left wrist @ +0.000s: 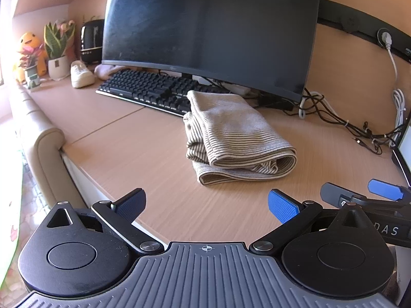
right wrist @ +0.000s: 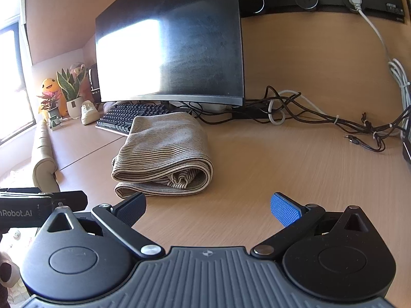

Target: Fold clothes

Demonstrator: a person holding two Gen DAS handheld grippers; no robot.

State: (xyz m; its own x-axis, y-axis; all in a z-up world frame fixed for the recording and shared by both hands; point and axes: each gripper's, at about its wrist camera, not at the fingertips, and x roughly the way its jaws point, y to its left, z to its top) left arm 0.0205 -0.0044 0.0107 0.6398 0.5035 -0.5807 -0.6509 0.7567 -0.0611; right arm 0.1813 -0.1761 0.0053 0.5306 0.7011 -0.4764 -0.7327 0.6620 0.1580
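Note:
A beige striped garment [left wrist: 231, 133] [right wrist: 164, 154] lies folded in a thick bundle on the wooden desk [left wrist: 128, 154] [right wrist: 282, 174], its far end resting against the keyboard. My left gripper [left wrist: 206, 206] stands open near the desk's front edge, short of the bundle, with nothing between its blue pads. My right gripper [right wrist: 208, 209] is open too, just in front and to the right of the bundle, holding nothing. In the left wrist view the right gripper's body [left wrist: 364, 200] shows at the right edge. The left gripper's body [right wrist: 41, 205] appears at the left edge of the right wrist view.
A curved monitor [left wrist: 210, 30] [right wrist: 169, 43] and black keyboard [left wrist: 149, 89] [right wrist: 128, 118] stand behind the garment. Tangled cables [left wrist: 354, 125] [right wrist: 321, 118] lie at the back right. Potted plants [left wrist: 57, 51], a plush toy [left wrist: 30, 48] and a white shoe [left wrist: 81, 75] sit at the far left. A padded armrest [left wrist: 41, 138] borders the desk's left edge.

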